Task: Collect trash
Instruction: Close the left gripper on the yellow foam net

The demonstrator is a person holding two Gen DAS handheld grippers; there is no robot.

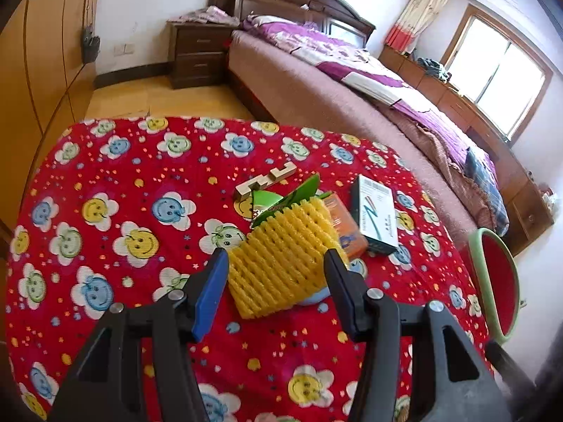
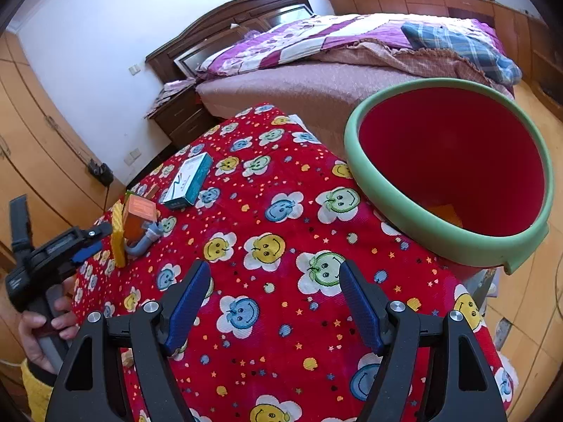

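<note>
Left gripper is down at the yellow foam net, jaws apart and straddling it, pads not pressing yet as far as I can see. Nothing gripped. Right gripper hangs spread wide over bare cloth, empty, with the bin just to its far right.

The trash sits in a cluster mid-table: the foam net nearest, an orange carton touching its far side, a green wrapper tucked behind, a white-and-teal box to the right, and a pale wooden block furthest back. A grey U-shaped piece pokes out from under the carton in the right wrist view.

For the grab, I'd judge:
- sink the tips a bit lower so the pads catch the net's body, not just its top edge
- foam is soft and squashy, so close fully; it'll likely compress
- keep the right finger clear of the carton, or it may drag along
- lift straight up, then carry right to the bin

Surface: table under a red tablecloth printed with smiley flowers, soft-looking and may bunch. The red bin with a green rim sits at the table's right edge, and looks almost empty. It's a bedroom, with a bed beyond, a nightstand far left, and a bright window on the far right.
</note>
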